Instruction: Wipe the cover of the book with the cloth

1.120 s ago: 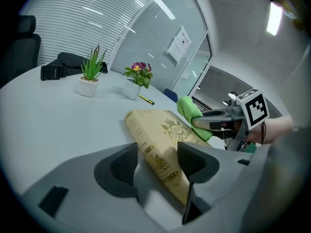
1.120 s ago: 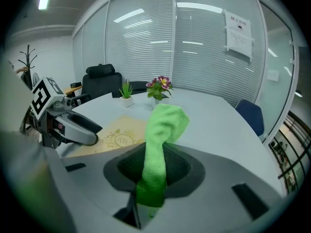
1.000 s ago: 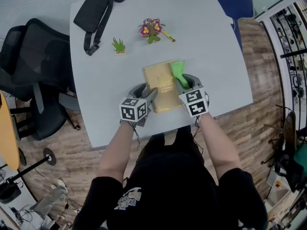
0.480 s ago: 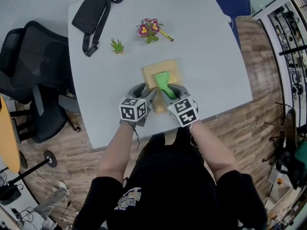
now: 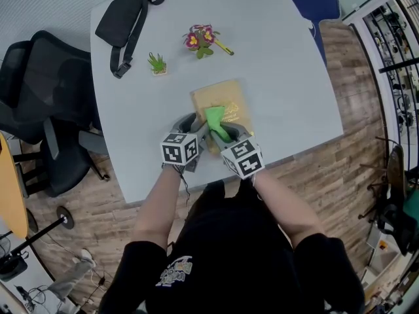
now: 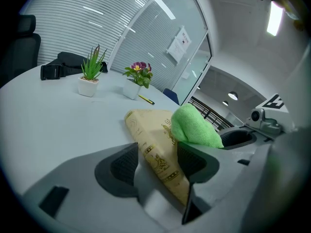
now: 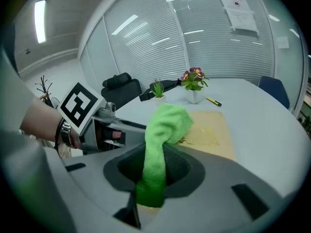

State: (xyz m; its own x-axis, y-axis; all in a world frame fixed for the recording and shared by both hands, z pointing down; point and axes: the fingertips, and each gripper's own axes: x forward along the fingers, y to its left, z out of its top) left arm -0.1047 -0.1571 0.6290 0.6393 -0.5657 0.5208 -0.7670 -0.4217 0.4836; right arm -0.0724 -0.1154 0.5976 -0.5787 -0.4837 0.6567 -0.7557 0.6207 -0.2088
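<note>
Cloth (image 5: 215,119), pinched in right gripper (image 5: 226,135), has slid left across book (image 5: 220,96); left gripper (image 5: 199,129) clamps book's corner.

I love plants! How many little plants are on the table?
2. A spiky green plant stands near the black bag; a plant with purple flowers stands to its right. Both are on the table past the book. None seems hidden.
</note>
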